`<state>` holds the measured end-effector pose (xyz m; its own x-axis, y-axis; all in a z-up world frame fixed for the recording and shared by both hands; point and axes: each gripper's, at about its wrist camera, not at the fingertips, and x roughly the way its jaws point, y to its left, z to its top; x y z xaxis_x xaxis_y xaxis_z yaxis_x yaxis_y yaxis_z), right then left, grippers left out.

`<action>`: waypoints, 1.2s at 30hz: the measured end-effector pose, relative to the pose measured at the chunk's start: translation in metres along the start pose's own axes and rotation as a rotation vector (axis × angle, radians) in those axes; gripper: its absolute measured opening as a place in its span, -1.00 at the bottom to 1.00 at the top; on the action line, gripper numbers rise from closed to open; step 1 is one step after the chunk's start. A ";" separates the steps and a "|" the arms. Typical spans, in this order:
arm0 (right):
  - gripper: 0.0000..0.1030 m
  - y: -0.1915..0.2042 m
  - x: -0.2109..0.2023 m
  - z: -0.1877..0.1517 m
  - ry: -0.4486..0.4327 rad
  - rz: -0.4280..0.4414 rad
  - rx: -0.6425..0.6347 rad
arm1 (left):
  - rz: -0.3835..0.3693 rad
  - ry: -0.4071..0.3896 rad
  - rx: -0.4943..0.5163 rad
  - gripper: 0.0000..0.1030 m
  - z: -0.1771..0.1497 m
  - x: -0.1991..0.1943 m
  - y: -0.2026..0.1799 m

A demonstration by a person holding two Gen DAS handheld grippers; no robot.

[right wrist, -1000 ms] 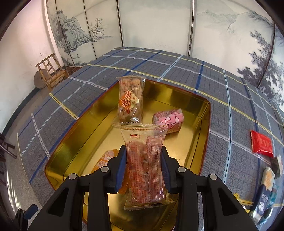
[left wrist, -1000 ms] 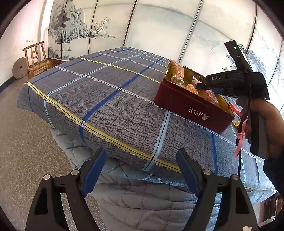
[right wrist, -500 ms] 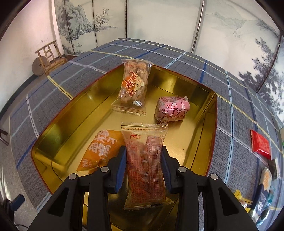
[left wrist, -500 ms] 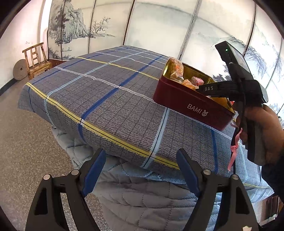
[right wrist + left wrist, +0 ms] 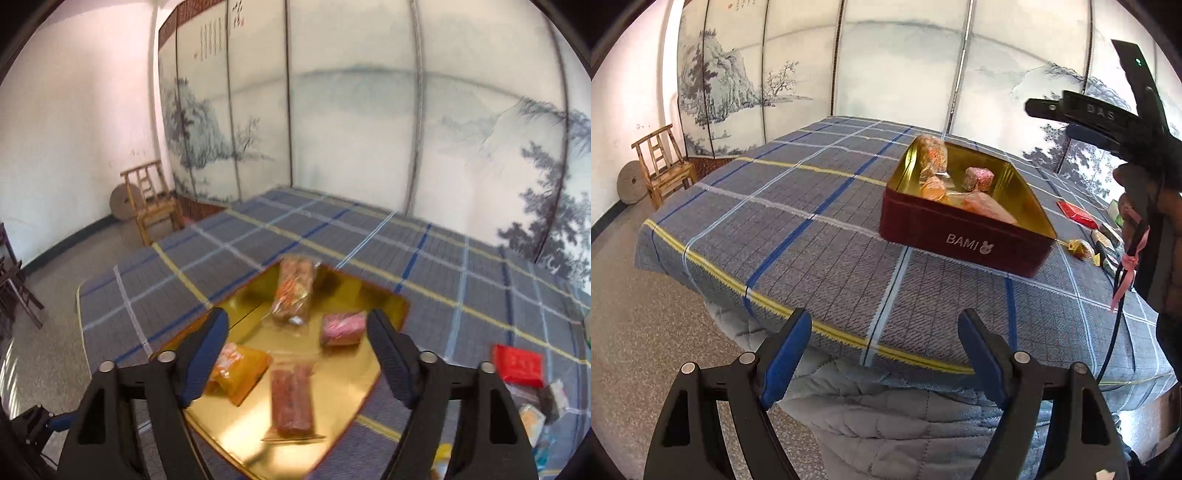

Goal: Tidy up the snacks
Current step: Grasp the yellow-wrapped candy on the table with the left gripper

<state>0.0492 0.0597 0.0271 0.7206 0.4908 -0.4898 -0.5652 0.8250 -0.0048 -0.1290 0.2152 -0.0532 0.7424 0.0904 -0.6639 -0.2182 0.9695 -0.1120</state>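
Observation:
A dark red tin (image 5: 964,236) with a gold inside (image 5: 351,417) sits on the plaid table. In it lie a reddish clear-wrapped snack (image 5: 291,398), an orange packet (image 5: 240,371), a pink packet (image 5: 341,328) and a tall clear packet (image 5: 293,293). My right gripper (image 5: 297,350) hangs above the tin, its jaws opening wide, with nothing held between them. In the left wrist view it shows at the upper right (image 5: 1067,122). My left gripper (image 5: 882,354) stays open and empty over the table's near edge.
Loose snacks lie on the cloth right of the tin: a red packet (image 5: 519,365), a yellow-wrapped one (image 5: 1080,248) and several more at the right edge (image 5: 535,421). A wooden chair (image 5: 663,164) and a stone disc (image 5: 631,181) stand by the left wall.
My right gripper let go of the reddish clear-wrapped snack, which now lies in the tin, then rose and tipped up. The left gripper lifted slightly and stayed open.

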 end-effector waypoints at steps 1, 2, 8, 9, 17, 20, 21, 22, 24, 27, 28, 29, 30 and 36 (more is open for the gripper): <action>0.86 -0.016 -0.013 -0.001 -0.038 -0.039 0.008 | -0.018 -0.010 0.019 0.51 0.005 -0.001 -0.008; 0.86 -0.034 -0.023 -0.003 -0.057 -0.074 0.020 | -0.041 -0.018 0.039 0.52 0.009 -0.001 -0.018; 0.86 -0.193 -0.058 -0.063 0.026 -0.405 0.244 | -0.239 -0.016 0.212 0.62 0.028 0.006 -0.097; 0.86 -0.223 -0.066 -0.079 0.050 -0.448 0.311 | -0.265 -0.009 0.240 0.65 0.030 0.009 -0.112; 0.86 -0.365 -0.143 -0.185 0.050 -0.479 0.747 | -0.356 0.032 0.358 0.72 0.049 0.050 -0.217; 0.86 -0.381 -0.149 -0.200 0.027 -0.396 0.836 | -0.337 0.050 0.396 0.72 0.056 0.074 -0.247; 0.86 -0.379 -0.151 -0.203 0.018 -0.383 0.845 | -0.332 0.056 0.413 0.72 0.058 0.083 -0.255; 0.86 -0.380 -0.150 -0.203 0.017 -0.369 0.846 | -0.319 0.067 0.425 0.72 0.060 0.092 -0.262; 0.86 -0.376 -0.145 -0.204 0.036 -0.344 0.841 | -0.317 0.106 0.435 0.67 0.065 0.110 -0.270; 0.86 -0.375 -0.142 -0.205 0.034 -0.304 0.835 | -0.305 0.153 0.443 0.62 0.069 0.134 -0.272; 0.86 -0.374 -0.143 -0.205 0.026 -0.296 0.836 | -0.295 0.169 0.444 0.57 0.069 0.141 -0.273; 0.86 -0.374 -0.144 -0.205 0.020 -0.290 0.837 | -0.286 0.185 0.439 0.38 0.069 0.148 -0.272; 0.86 -0.374 -0.144 -0.205 0.016 -0.285 0.840 | -0.292 0.205 0.435 0.13 0.068 0.152 -0.270; 0.86 -0.372 -0.149 -0.208 -0.006 -0.269 0.842 | -0.288 0.192 0.525 -0.45 0.062 0.141 -0.285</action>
<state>0.0685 -0.3784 -0.0800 0.7898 0.2502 -0.5600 0.1053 0.8442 0.5256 0.0767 -0.0339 -0.0689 0.5873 -0.1859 -0.7878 0.3496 0.9361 0.0398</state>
